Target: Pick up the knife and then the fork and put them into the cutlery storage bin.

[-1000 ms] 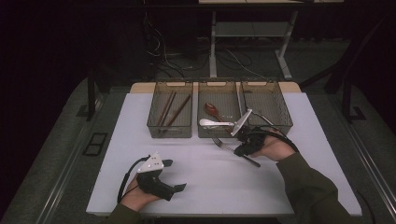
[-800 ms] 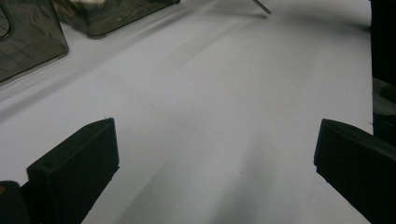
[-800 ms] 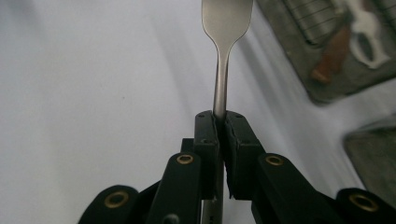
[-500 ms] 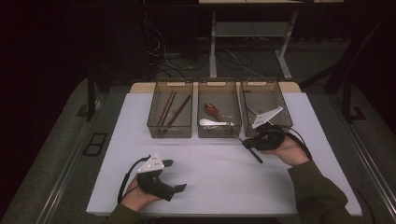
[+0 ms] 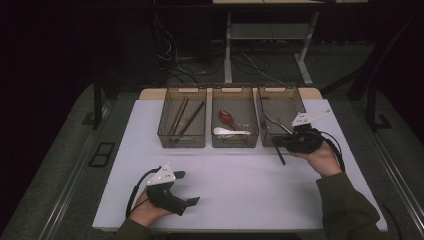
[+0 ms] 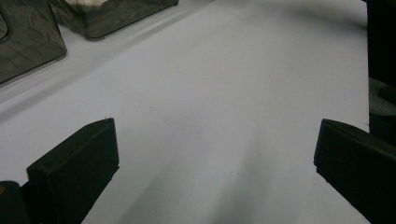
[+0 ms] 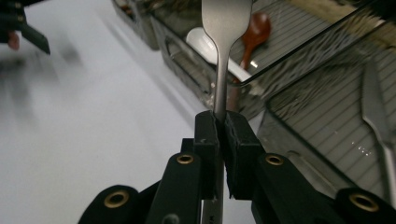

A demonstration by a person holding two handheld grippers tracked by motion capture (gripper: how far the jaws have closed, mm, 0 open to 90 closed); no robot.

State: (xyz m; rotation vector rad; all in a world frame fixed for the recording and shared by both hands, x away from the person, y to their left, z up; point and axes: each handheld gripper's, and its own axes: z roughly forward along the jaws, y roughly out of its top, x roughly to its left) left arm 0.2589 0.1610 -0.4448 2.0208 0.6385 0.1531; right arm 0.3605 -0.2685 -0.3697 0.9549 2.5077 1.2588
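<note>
Left gripper [image 5: 186, 187]: rests low on the white table [image 5: 240, 195], near my edge; its jaws stand wide apart with nothing between them.
Left bin [image 5: 165, 131]: chopsticks [image 5: 184, 119] lie lengthwise in it; I count about three, though they overlap.
Middle bin [image 5: 216, 141]: two spoons, one reddish-brown [image 5: 227, 118], one white [image 5: 227, 132].
Right bin [image 5: 264, 139]: at least one piece of metal cutlery [image 7: 378, 112] lies on its floor.
Right gripper [image 7: 220, 125]: pressed shut on the handle of a metal fork [image 7: 224, 42].
Fork: one, held at the near front corner of the right bin, just above the table.
Key relation: the fork's long axis runs straight out along my jaws; the right bin lies just beyond and beside it, so my right hand is far nearer than my left.
</note>
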